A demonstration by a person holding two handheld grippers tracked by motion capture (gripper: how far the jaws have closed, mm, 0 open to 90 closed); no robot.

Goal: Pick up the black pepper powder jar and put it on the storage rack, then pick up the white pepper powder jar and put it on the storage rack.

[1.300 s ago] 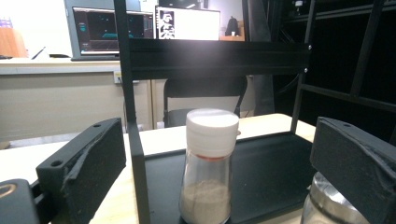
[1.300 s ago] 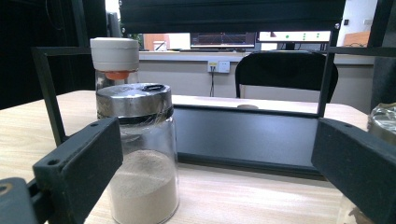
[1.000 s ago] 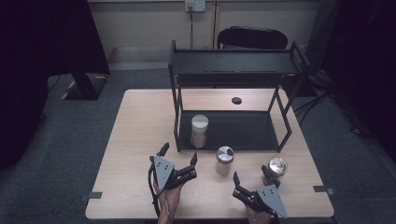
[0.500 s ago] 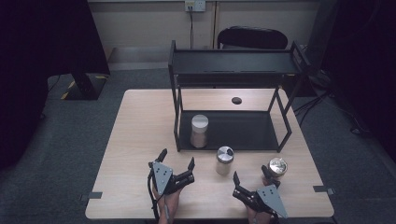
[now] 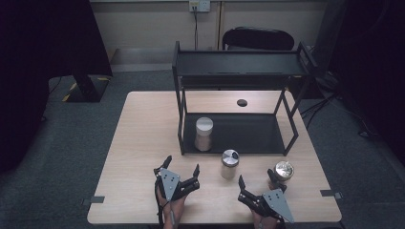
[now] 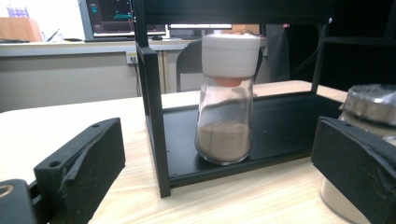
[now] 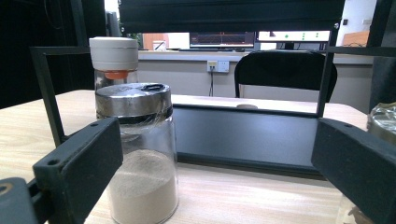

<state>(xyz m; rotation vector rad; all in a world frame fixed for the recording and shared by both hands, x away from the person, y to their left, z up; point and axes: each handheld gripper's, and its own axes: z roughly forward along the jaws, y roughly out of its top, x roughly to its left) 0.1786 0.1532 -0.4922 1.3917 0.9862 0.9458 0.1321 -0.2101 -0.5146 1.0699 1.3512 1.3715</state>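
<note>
From above, our left gripper [image 5: 181,175] and right gripper [image 5: 255,187] both sit spread and empty near the table's [image 5: 143,143] front edge, drawn slightly back from a second ago.

Along the left gripper, the white-capped jar [image 6: 226,98] stands on the rack's [image 6: 154,116] bottom tray.

Along the right, the steel-lidded shaker [image 7: 137,154] stands just left; a careless swing could topple it.

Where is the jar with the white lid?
In the high view, the white-lidded jar stands at the left end of the black rack's bottom shelf, behind the silver-lidded jar.
</note>
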